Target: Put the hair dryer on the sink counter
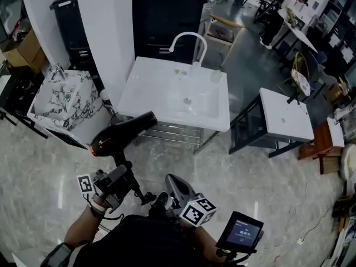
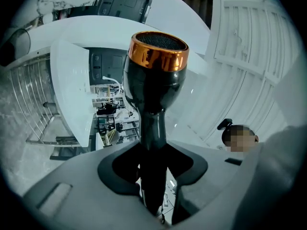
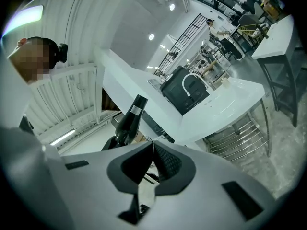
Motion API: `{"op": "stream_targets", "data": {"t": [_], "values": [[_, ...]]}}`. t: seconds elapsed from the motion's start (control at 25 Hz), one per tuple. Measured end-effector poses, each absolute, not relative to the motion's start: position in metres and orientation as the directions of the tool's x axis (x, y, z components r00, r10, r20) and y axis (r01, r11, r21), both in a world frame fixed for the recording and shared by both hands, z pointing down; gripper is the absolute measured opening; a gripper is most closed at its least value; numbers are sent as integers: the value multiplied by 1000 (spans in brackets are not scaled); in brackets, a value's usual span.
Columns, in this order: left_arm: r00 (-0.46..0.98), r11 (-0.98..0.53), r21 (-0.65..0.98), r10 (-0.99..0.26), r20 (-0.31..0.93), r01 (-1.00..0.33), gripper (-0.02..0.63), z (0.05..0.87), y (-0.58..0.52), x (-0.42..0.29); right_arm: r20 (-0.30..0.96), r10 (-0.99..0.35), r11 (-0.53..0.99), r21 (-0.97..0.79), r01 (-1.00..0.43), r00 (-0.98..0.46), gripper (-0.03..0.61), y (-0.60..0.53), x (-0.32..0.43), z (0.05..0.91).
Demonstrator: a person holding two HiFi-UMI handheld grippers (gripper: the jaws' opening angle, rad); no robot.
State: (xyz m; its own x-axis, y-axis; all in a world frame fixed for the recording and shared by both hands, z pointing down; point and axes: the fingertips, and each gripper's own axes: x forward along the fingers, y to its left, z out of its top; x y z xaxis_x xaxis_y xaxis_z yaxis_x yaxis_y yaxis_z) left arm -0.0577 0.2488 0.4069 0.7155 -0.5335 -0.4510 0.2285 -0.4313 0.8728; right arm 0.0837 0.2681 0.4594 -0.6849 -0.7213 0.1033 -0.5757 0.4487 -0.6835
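Now left gripper [image 2: 152, 153] tilted up, jaws tight on hair dryer [image 2: 156, 75] handle; right gripper [image 3: 152, 146] level, jaws together.

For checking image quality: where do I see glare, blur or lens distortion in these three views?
Head view: glare streaks on the glossy floor, otherwise sharp. Left gripper view: fisheye bending, highlights on the hair dryer. Right gripper view: sink counter edges curve, corners dark.
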Motion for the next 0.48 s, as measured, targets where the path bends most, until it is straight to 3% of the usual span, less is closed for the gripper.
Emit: {"op": "stream_targets", "data": {"t": [0.48], "values": [[685, -394, 900, -605, -405, 185, 156, 427, 157, -37, 108, -676, 472, -697, -540, -729, 6, 184, 112, 462]]}}
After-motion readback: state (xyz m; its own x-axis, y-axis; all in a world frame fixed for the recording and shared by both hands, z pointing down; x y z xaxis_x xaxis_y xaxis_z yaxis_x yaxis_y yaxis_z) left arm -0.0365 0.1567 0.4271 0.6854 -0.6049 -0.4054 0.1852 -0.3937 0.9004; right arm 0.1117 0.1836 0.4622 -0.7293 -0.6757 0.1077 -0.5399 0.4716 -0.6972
